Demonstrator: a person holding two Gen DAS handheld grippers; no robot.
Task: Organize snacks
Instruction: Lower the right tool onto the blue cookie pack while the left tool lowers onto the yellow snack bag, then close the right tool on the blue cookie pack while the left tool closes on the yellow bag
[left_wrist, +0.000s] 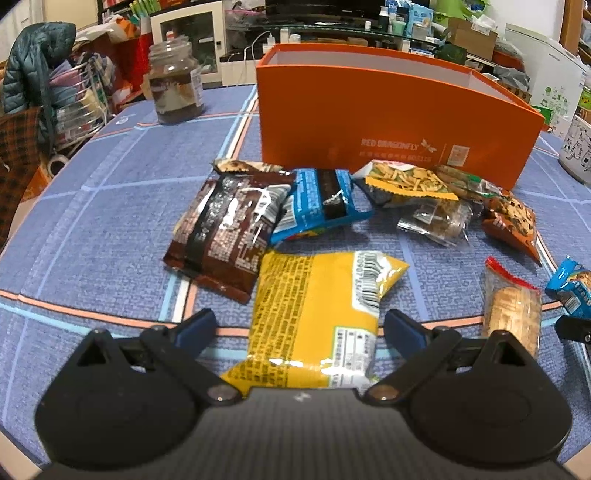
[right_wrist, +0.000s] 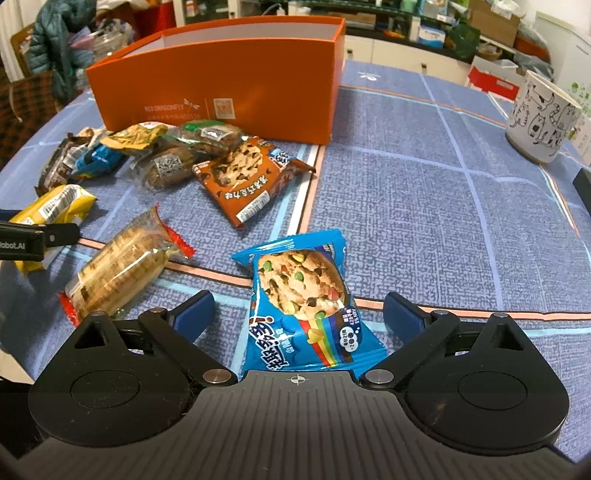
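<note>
While both jaws gape, yellow packet between left's, blue cookie packet between right's.

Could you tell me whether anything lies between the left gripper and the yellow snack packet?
Nothing visible does. The yellow packet already lies between the open fingers of the left gripper, with only bare tablecloth around them; the fingers are not pressing it.
</note>
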